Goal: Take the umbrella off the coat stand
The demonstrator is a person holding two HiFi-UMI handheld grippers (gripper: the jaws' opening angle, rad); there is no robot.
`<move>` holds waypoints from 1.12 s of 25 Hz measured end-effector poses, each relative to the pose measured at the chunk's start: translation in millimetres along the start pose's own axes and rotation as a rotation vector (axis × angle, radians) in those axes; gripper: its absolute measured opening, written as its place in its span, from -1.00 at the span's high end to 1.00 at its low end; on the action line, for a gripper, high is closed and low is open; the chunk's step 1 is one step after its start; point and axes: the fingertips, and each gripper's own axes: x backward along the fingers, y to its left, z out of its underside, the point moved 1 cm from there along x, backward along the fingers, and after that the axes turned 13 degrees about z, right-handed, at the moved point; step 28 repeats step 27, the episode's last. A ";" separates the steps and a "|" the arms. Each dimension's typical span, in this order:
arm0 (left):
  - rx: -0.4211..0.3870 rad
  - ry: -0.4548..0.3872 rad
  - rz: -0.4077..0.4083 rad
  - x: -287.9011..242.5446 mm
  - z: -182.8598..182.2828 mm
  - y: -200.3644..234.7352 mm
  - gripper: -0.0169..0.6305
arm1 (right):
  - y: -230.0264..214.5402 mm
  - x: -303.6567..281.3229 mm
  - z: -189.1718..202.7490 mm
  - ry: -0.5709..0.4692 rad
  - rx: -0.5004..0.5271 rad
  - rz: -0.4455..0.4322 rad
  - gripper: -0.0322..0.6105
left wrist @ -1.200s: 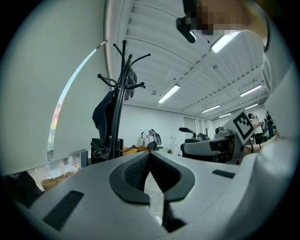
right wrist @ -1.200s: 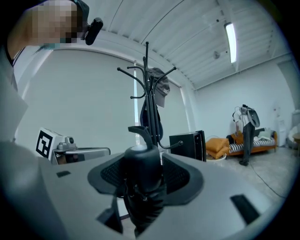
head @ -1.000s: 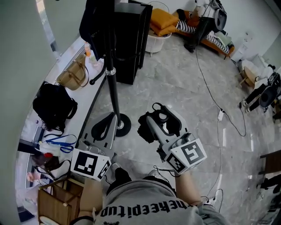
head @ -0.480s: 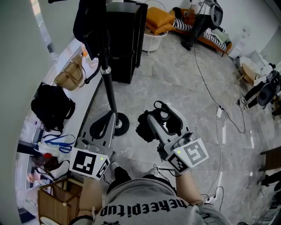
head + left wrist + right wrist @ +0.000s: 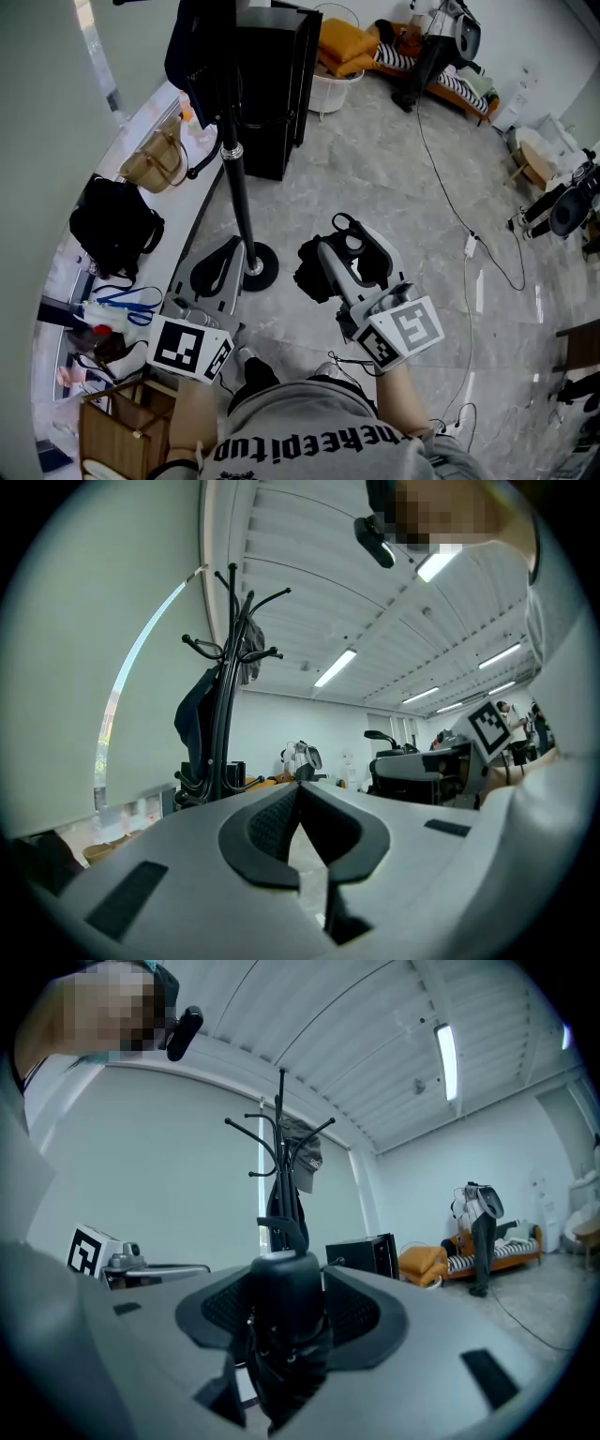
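Observation:
The black folded umbrella [image 5: 312,272] hangs between the jaws of my right gripper [image 5: 349,246], low over the grey floor and right of the coat stand [image 5: 239,197]. In the right gripper view the umbrella [image 5: 286,1326] fills the gap of the right gripper [image 5: 286,1283], which is shut on it; the coat stand [image 5: 279,1176] rises behind with a dark garment and a cap on its hooks. My left gripper [image 5: 220,267] sits close to the stand's round base. In the left gripper view the left gripper [image 5: 298,799] has its pads touching with nothing between, and the stand [image 5: 225,724] is on the left.
A black cabinet [image 5: 277,75] stands behind the coat stand. A ledge along the left wall carries a tan bag [image 5: 155,159] and a black bag [image 5: 112,225]. A cable [image 5: 459,225] runs across the floor on the right. A wooden crate [image 5: 122,431] is near my left arm.
The head view has swayed slightly. Both grippers keep their places, and the umbrella stays in the right gripper.

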 end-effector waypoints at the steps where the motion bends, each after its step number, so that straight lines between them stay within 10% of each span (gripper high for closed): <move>1: 0.000 -0.001 -0.002 0.3 -0.4 0.3 0.90 | 0.3 -0.3 -0.3 0.000 0.002 -0.001 0.18; 28: -0.008 -0.010 -0.003 -2.6 -2.3 15.0 0.90 | 2.5 -13.7 -4.4 -0.020 0.003 -0.002 0.19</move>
